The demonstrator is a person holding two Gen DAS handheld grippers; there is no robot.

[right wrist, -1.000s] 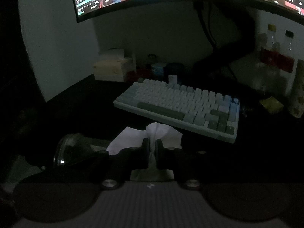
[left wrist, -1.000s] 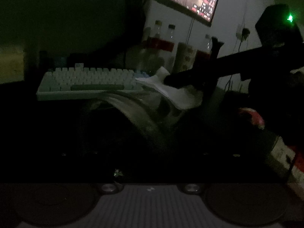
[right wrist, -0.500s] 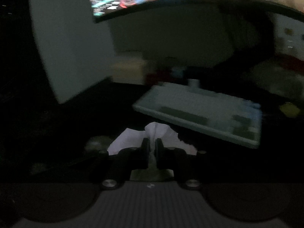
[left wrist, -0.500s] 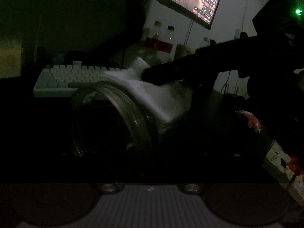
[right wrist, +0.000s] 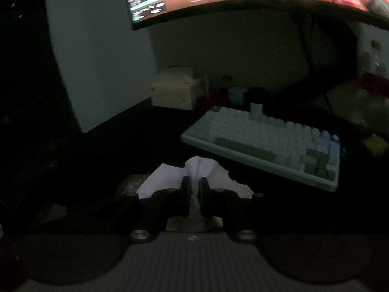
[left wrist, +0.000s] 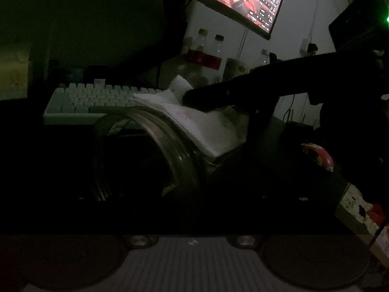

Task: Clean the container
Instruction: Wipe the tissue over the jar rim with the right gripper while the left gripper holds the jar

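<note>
While the room lies dim, shows a glass jar (left wrist: 155,150) lying on its side near the front edge of the desk (right wrist: 145,146), mouth turned toward the left wrist view, threaded rim catching a little light. Appears cradled between the fingers of the left gripper (left wrist: 192,194), but those fingers vanish in shadow, so cannot tell whether clamped on the glass or merely flanking it. Reaches in from the right side as a dark bar: the right gripper (right wrist: 193,189), clenched on a bunched white tissue (right wrist: 194,170), with the tissue draped over the jar's upper outer wall just behind the rim. Sits beyond, toward the back edge of the desk, a pale keyboard (right wrist: 267,143), with bottles (left wrist: 209,56) and a curved monitor (right wrist: 243,0) behind it.

Judged from this: wiping under way, at the outside of the jar near the mouth. Seems a speck of residue inside near the lower rim, though too dark to confirm. Left to do, probably: the inside, the remaining wall, then setting the jar upright.
</note>
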